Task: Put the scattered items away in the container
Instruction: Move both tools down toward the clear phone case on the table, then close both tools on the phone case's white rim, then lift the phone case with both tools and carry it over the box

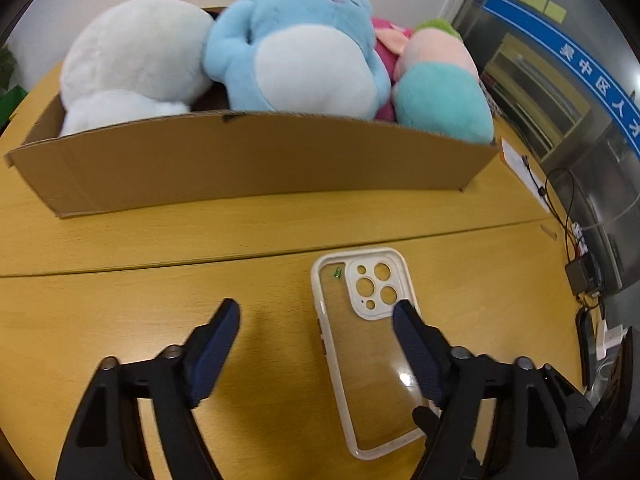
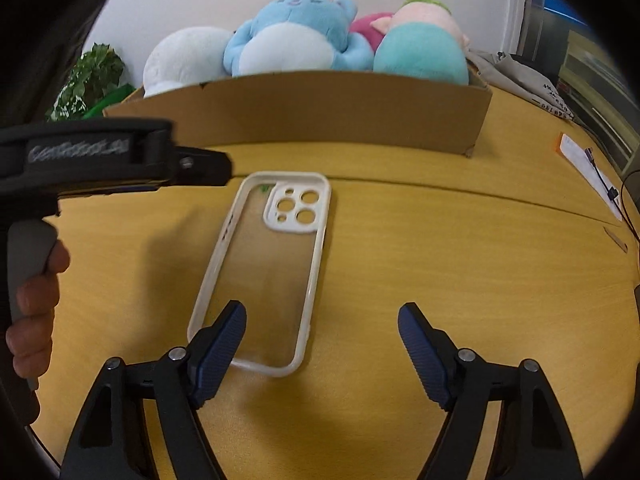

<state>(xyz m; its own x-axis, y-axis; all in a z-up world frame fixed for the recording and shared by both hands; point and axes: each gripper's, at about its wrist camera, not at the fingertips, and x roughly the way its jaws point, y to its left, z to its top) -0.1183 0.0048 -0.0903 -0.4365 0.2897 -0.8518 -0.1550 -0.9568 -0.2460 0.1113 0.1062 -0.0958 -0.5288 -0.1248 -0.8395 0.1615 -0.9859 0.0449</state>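
A clear phone case with a cream rim (image 1: 360, 352) lies flat on the wooden table, camera cutout toward the box; it also shows in the right wrist view (image 2: 272, 268). My left gripper (image 1: 316, 312) is open and empty, its right finger over the case's right edge. My right gripper (image 2: 322, 314) is open and empty, its left finger over the case's near left corner. A cardboard box (image 1: 248, 160) stands behind, also in the right wrist view (image 2: 320, 108), holding a white plush (image 1: 136, 60), a blue plush (image 1: 296, 48) and a teal-pink plush (image 1: 440, 92).
The left gripper's body and the hand holding it (image 2: 36, 280) sit at the left of the right wrist view. A green plant (image 2: 92, 80) stands left of the box. Cables and a small device (image 1: 584, 276) lie at the table's right edge, with papers (image 2: 580, 160) nearby.
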